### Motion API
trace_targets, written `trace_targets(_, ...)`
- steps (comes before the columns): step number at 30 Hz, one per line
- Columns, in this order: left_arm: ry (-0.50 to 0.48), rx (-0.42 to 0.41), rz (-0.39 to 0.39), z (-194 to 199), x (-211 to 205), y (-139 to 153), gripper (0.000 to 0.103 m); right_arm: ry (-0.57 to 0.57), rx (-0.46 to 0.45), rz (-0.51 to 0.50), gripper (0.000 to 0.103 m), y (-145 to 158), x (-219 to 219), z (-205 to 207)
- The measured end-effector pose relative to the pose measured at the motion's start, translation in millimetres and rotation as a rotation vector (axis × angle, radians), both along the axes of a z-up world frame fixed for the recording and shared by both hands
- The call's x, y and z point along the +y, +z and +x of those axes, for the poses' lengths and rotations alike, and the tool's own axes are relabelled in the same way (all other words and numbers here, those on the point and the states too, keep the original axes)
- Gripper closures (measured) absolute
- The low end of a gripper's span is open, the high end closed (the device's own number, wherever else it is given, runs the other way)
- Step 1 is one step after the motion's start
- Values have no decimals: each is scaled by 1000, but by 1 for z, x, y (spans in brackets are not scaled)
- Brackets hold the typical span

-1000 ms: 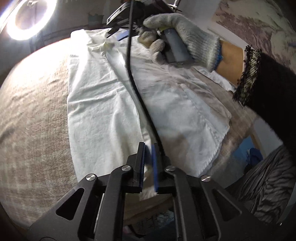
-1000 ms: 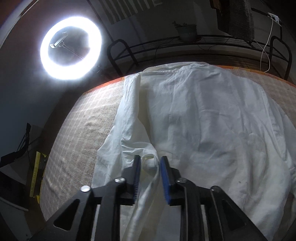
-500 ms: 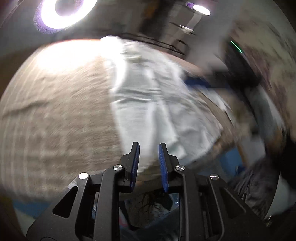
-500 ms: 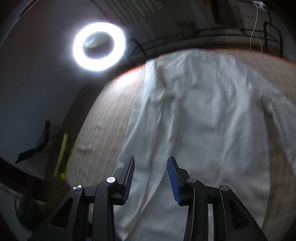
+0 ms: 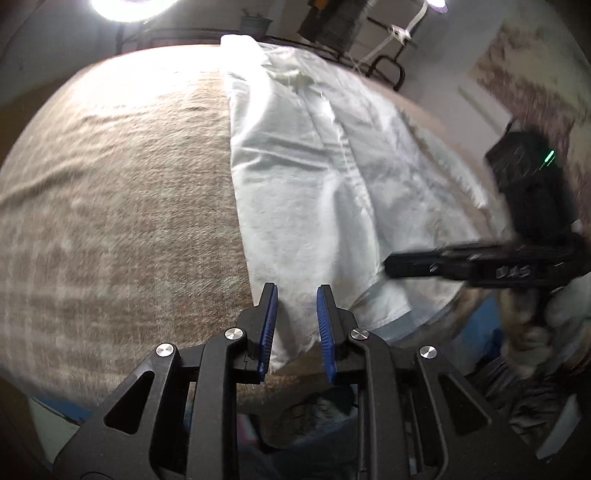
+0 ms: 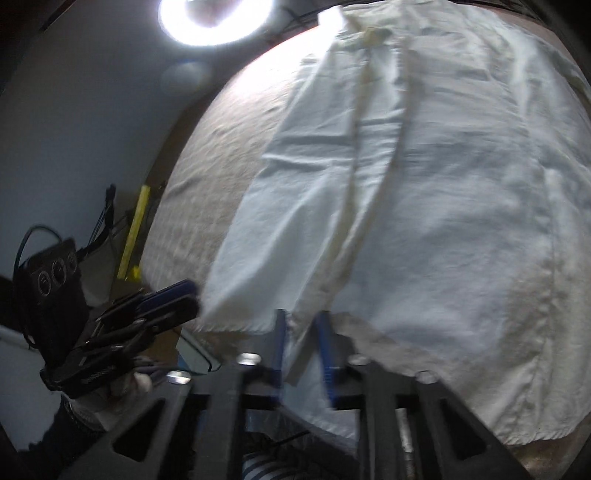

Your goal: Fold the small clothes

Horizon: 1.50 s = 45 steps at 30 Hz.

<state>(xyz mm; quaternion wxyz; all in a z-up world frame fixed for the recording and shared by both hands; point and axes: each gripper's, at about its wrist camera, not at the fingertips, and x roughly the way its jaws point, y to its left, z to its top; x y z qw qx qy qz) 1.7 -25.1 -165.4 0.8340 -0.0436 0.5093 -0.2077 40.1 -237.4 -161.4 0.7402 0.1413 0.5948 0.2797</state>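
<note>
A white shirt lies flat on a brown checked cloth, its left part folded lengthwise over the body. It also shows in the right wrist view. My left gripper is open at the shirt's near left hem corner, with cloth between the blue pads. My right gripper is open at the near hem by the middle fold, with cloth edge between the pads. The right gripper shows in the left wrist view, and the left gripper in the right wrist view.
A bright ring light stands beyond the far edge. A black metal rack is behind the table. The table's near edge runs just under both grippers. A yellow strip stands off the left side.
Both grippers let go of the folded strip and drew back from the collar end to the near hem. The shirt now lies with its left side folded over.
</note>
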Motion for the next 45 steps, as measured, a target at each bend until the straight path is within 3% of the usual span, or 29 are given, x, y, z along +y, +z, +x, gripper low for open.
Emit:
trace_targets(2,-30,0,64,-2,-7,-10,83,19,-36,-40,103,5,4,-3)
trace_targets(5,-71,-53,148,-13,-16,-16,83,35,-48,-80,103,3,6,-7)
trace_targets(9,-62,-101,176,-16,-15,-6,83,56,-82,-82,99,5,5,-14)
trace_targets(10,-53,-118,169,-16,-15,-1,83,55,-106,-76,96,11,2,-16)
trace_targets(11,-44,-144,159,-17,-14,6,83,47,-139,-69,79,19,-4,-18)
trace_targets(12,-38,-179,150,-18,-15,13,83,32,-170,-63,69,26,-11,-20)
trace_targets(15,-35,-255,119,-18,-23,31,83,-27,-235,-40,65,45,-35,-24)
trace_targets(22,-130,-286,75,-15,-71,44,83,-195,-327,-60,54,73,-111,-35)
trace_targets(30,-256,-277,59,-22,-131,44,83,-456,-340,-82,48,85,-213,-46)
trace_targets(38,-332,-267,53,-24,-170,39,83,-818,-257,-109,45,74,-348,-60)
trace_targets(45,-325,-221,31,-15,-178,32,83,-1012,-166,-171,45,47,-428,-72)
